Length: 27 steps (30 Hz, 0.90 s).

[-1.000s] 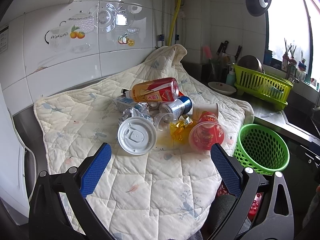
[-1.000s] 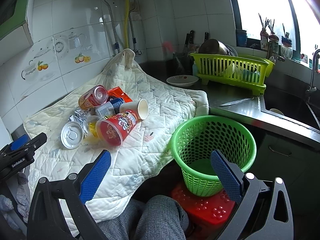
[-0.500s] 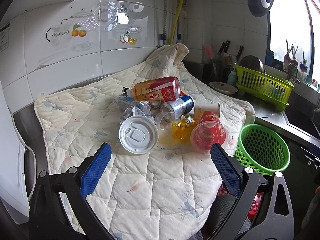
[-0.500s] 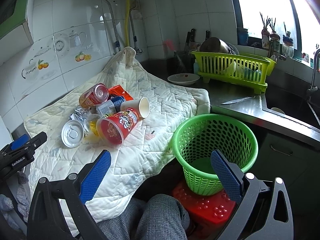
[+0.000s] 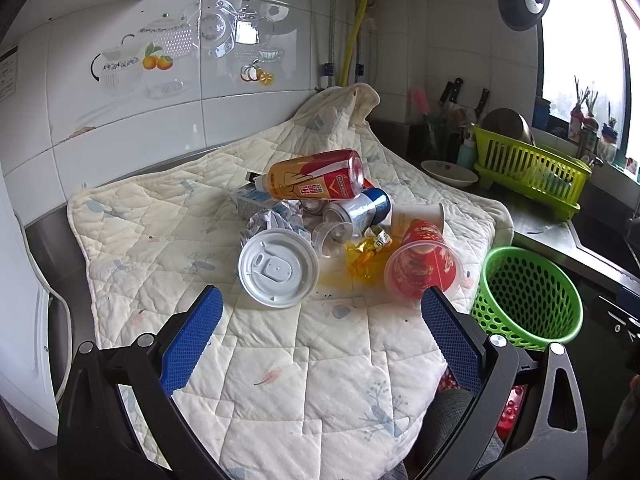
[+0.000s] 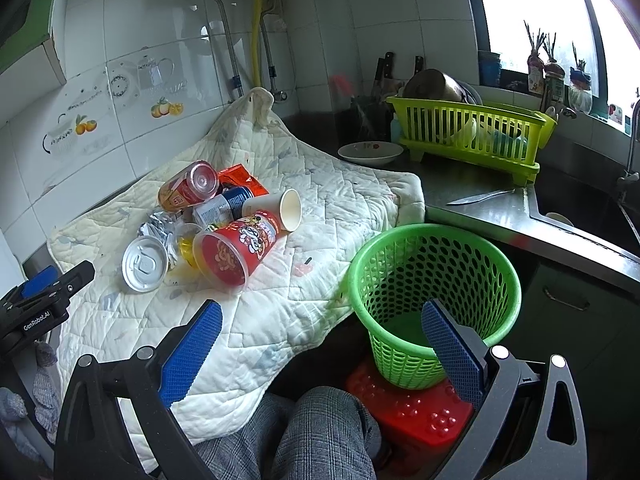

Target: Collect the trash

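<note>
Left gripper: you hold it wide, nothing between its blue pads, low over the near part of the quilt and pointed at the trash pile.
Right gripper: also wide and empty; its left finger hangs over the quilt's near edge, its right finger over the basket's near rim.
Quilt: cream, spread over the counter, its far corner running up the tiled wall.
Trash pile: bunched at the middle of the quilt, all pieces touching or nearly so.
Lid: white, round, nearest you on the left of the pile, tilted up against crumpled foil.
Red cup: on its side at the right of the pile, mouth toward you.
Paper cup: on its side just behind the red cup, mouth to the right.
Cans: an orange one lies on top of the pile, a blue-and-silver one under it.
Yellow wrapper: between lid and red cup.
Basket: green, empty, right of the quilt and below counter level, standing on a red stool.
Your knee: in grey check, near, between the right gripper's fingers.
</note>
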Tool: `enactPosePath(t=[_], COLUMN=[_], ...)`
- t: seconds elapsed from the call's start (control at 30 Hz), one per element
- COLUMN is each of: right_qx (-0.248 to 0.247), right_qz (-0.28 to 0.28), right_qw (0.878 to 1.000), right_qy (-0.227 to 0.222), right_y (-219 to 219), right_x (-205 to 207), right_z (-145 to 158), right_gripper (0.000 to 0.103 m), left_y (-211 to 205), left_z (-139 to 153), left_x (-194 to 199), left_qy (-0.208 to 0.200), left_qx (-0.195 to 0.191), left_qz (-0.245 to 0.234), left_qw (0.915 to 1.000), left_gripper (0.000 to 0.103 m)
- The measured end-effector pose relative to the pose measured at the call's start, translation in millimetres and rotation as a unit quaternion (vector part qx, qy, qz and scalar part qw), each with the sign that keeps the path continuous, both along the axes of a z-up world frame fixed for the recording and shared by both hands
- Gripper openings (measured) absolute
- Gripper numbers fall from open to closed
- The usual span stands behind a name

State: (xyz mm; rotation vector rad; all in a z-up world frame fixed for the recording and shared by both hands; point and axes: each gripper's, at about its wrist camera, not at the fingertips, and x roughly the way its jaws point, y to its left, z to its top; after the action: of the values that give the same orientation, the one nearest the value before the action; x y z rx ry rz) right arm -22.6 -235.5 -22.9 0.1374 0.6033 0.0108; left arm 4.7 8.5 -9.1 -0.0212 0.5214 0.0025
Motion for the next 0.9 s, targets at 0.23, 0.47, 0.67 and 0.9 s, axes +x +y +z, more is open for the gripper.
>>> enactPosePath(t=[0.23, 0.47, 0.67, 0.9], right_qx=[-0.002, -0.005, 0.005, 0.016], right_qz=[0.004, 0.016, 0.037, 0.065], right_qw=[1.0, 1.0, 0.999, 0.997], right_qy=[0.004, 0.013, 0.027, 0.044], right_y=[2, 9, 15, 23], right_x=[5, 17, 34, 62], right_z=[-1, -2, -3, 4], right_gripper=[0.097, 0.097, 0.097, 0.097], left_y=[4, 12, 18, 27], left_z=[-2, -4, -7, -11], left_x=[4, 9, 14, 20], left_qy=[0.003, 0.007, 0.013, 0.02], left_qx=[0.0, -0.001, -0.002, -0.005], left_qz=[0.005, 0.014, 0.021, 0.027], left_qw=[1.0, 0.9999, 0.9997, 0.9994], left_gripper=[0.098, 0.098, 0.098, 0.098])
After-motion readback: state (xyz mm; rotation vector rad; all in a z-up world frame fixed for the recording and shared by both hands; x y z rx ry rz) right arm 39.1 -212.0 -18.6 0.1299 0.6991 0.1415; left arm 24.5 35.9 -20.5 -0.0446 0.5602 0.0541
